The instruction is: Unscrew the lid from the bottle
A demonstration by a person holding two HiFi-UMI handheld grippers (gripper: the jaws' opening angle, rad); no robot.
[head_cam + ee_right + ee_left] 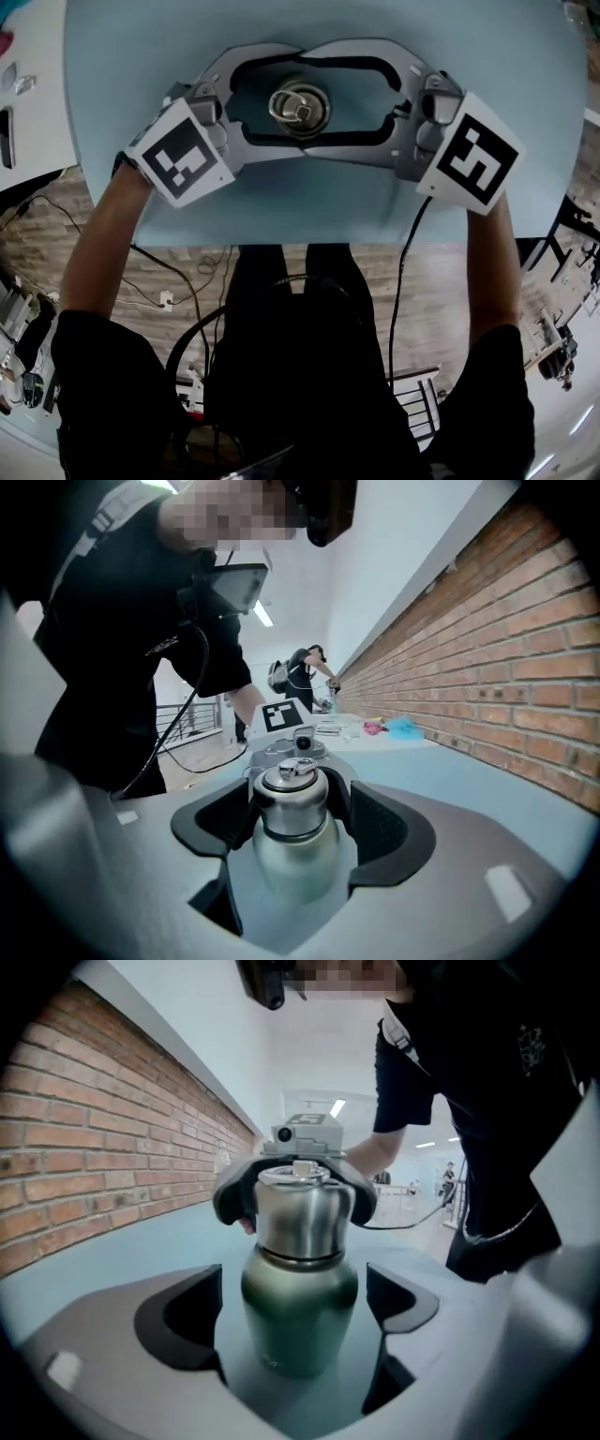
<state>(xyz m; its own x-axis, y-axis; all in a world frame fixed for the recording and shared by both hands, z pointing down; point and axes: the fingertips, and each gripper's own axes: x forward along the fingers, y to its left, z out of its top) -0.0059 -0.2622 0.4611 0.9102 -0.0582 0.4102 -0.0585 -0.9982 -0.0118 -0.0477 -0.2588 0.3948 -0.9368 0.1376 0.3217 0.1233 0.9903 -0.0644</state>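
Your left gripper (294,1299) stands spread wide. Its dark pads sit either side of the bottle's (300,1335) green body, and blue table shows in the gap on each side, so neither pad touches. Your right gripper (302,829) comes in from the opposite side, also spread. Its pads flank the steel lid (289,799) higher up, close to it but not clamped.

From above, the four jaws form a ring around the upright bottle (300,108), which stands about midway in it with a narrow margin all round.

The table's near edge (309,242) runs just behind both marker cubes (180,152), on your side of the tools. Ahead of the jaws the pale blue table (122,112) runs on well past them. It also extends outward beyond each gripper's outer side, with the side edge nearer the left one.

A brick wall (94,1176) lines the far side of the table, to the left of the left gripper and to the right of the right one.

Below you lies a wood-patterned floor (370,281) with cables (401,281) trailing from the grippers. Farther along the wall, beyond the left gripper as the right gripper view shows it, another person (305,672) bends over a surface bearing small items. One of them is a blue object (403,728).
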